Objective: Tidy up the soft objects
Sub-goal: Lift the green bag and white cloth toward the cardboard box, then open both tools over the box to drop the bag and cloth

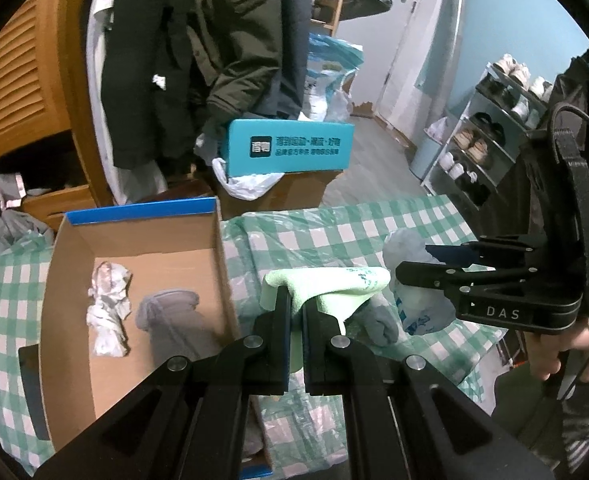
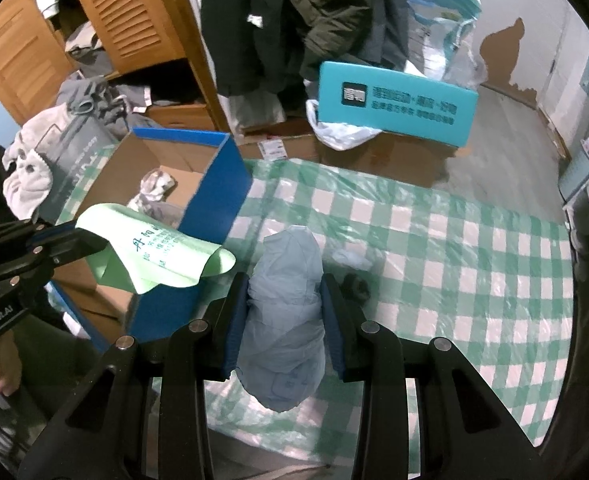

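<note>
My left gripper (image 1: 296, 300) is shut on a light green cloth (image 1: 334, 284) with printed writing and holds it just right of the open cardboard box (image 1: 218, 240). The cloth also shows in the right wrist view (image 2: 154, 248), beside the box's blue wall (image 2: 222, 184). Inside the box lie a crumpled white-grey rag (image 1: 108, 312) and a grey sock (image 1: 166, 312). My right gripper (image 2: 284, 296) is shut on a crumpled pale blue plastic bag (image 2: 284, 304) above the checked cloth. A grey sock (image 1: 378, 320) lies under the green cloth.
The green-white checked table cover (image 2: 454, 264) is under plastic film. A small dark object (image 2: 356, 286) lies beside the right fingers. A teal box (image 2: 394, 104) stands on cartons behind. Hanging coats (image 1: 214, 40), a wooden wardrobe (image 1: 26, 72) and a shoe rack (image 1: 490, 136) surround the table.
</note>
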Demonstrator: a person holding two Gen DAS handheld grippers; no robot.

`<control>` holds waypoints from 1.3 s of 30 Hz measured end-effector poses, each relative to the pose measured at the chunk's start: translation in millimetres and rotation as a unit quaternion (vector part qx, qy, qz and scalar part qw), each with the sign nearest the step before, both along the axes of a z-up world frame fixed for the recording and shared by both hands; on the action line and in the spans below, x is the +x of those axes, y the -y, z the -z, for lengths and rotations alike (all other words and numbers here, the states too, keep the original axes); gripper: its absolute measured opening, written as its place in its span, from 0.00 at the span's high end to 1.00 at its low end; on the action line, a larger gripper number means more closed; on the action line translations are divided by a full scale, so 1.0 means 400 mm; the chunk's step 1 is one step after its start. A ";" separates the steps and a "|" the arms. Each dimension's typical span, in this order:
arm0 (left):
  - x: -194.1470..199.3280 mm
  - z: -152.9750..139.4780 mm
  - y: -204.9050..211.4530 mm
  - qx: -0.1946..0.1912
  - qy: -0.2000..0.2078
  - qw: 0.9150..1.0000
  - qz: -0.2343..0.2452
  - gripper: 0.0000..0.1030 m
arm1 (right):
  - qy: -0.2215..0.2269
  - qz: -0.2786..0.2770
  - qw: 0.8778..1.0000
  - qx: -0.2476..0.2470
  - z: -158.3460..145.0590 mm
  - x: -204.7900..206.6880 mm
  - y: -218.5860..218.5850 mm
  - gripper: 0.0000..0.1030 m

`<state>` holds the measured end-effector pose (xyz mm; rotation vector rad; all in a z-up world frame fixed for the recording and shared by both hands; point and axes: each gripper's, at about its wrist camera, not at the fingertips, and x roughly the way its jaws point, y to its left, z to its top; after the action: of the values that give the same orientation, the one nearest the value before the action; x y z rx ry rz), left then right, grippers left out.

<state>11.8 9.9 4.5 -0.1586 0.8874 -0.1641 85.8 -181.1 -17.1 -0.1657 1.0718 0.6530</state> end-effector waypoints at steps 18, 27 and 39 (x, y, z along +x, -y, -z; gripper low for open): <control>-0.060 -0.016 -0.161 -0.009 0.007 0.998 -0.063 0.96 | 0.010 -0.053 0.999 0.005 -0.038 -0.017 -0.201 0.67; -0.078 -0.008 -0.230 0.004 0.003 0.995 -0.095 0.96 | 0.005 -0.080 0.997 0.002 -0.032 -0.031 -0.306 0.67; -0.092 0.027 -0.305 0.014 -0.017 0.991 -0.132 0.95 | -0.013 -0.117 0.993 -0.011 0.021 -0.053 -0.426 0.67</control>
<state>-25.1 132.0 -6.5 -0.2509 0.8943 0.0984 64.7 -10.8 -25.7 -0.3050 1.0937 0.8563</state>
